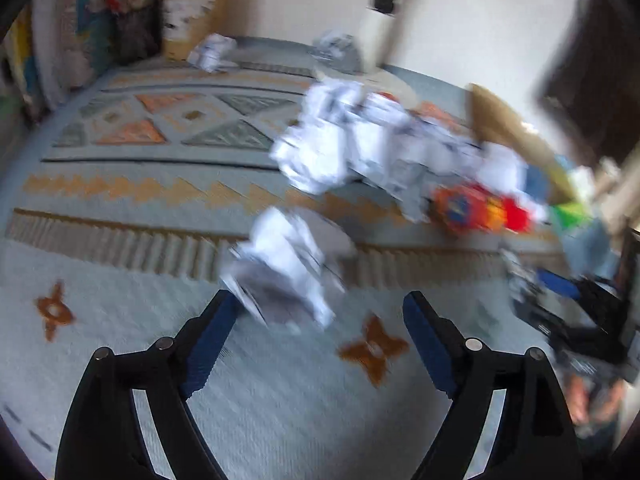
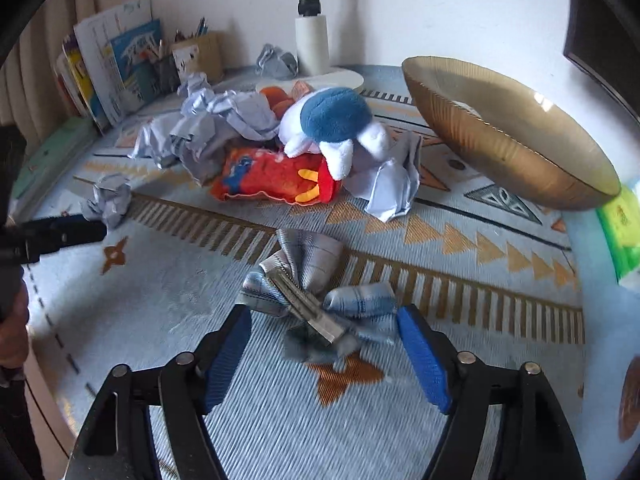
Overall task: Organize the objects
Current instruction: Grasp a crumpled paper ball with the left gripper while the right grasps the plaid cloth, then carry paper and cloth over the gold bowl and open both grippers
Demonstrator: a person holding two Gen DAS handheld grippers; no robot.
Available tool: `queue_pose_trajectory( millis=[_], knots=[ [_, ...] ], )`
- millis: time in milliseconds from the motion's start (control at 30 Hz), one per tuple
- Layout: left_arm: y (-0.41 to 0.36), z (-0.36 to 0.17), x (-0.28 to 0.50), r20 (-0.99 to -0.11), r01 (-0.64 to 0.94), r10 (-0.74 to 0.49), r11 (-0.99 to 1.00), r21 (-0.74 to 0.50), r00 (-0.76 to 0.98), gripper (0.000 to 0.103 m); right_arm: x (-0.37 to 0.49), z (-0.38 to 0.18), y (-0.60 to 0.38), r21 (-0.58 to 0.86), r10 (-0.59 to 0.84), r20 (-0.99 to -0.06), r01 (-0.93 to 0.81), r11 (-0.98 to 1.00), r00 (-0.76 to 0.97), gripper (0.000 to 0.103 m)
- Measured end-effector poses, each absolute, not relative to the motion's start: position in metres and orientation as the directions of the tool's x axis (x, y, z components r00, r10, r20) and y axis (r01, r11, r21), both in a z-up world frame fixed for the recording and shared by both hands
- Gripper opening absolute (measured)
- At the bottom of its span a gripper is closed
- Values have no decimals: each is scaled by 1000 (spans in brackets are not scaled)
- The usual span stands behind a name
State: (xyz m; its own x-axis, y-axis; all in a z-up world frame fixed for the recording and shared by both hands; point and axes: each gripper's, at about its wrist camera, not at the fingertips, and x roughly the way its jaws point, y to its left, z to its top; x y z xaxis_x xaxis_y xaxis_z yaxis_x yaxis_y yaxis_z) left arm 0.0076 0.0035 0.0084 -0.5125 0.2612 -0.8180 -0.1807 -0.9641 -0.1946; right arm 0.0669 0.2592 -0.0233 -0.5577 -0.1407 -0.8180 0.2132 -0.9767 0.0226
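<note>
My left gripper (image 1: 320, 312) is open over the patterned rug, with a crumpled white paper ball (image 1: 286, 268) just beyond its fingertips; the view is blurred. A pile of crumpled paper (image 1: 360, 140) and a red-orange plush (image 1: 480, 208) lie farther right. My right gripper (image 2: 324, 320) is open around a blue plaid fabric bow with a metal clip (image 2: 308, 292) lying on the rug. Beyond it lie the red plush (image 2: 276, 176), a blue-and-white plush (image 2: 332, 124) and crumpled papers (image 2: 208, 128). The left gripper shows at the left edge of the right wrist view (image 2: 52, 234).
A tilted gold bowl (image 2: 508, 136) stands at the right. A white lamp base (image 2: 316, 52), books (image 2: 116, 56) and a pencil box (image 2: 200, 56) line the back wall. A small paper ball (image 2: 108, 200) lies left. A green box (image 2: 620, 224) sits far right.
</note>
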Motion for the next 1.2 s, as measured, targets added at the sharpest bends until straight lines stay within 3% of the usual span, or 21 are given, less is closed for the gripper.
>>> queue_pose_trajectory(
  millis=[133,233,300,333,367,767,900,1000,1200],
  knots=[
    [9,6,1,-815,-128,198,-980,-153,-545,84,63,-26,259,28,-147,-816,216,-976,-559,78],
    [11,7,-5,-798,-125,219,-976,-180,-562,84,64,-25,262,55,-183,-813,241,-969,-553,79],
    [13,7,-7,-790,-121,216,-976,-179,-574,74,67,-23,262,94,-236,-802,275,-957,-549,78],
    [14,8,-7,-787,-119,205,-979,-167,-581,61,67,-23,261,94,-240,-798,279,-956,-553,76],
    [15,8,-7,-786,-127,206,-979,-162,-583,57,67,-23,259,79,-226,-796,274,-958,-561,73],
    [31,8,1,-776,-183,176,-980,-80,-606,56,62,-28,242,-6,-151,-814,268,-963,-561,72],
    [35,8,4,-772,-190,158,-981,-50,-616,56,67,-23,235,14,-181,-803,285,-958,-568,34],
    [39,8,6,-767,-192,143,-981,-26,-625,56,74,-23,231,7,-173,-797,277,-961,-578,29],
    [39,12,10,-753,-206,160,-978,-33,-638,56,93,-5,242,112,-271,-762,292,-950,-588,28]
  ],
)
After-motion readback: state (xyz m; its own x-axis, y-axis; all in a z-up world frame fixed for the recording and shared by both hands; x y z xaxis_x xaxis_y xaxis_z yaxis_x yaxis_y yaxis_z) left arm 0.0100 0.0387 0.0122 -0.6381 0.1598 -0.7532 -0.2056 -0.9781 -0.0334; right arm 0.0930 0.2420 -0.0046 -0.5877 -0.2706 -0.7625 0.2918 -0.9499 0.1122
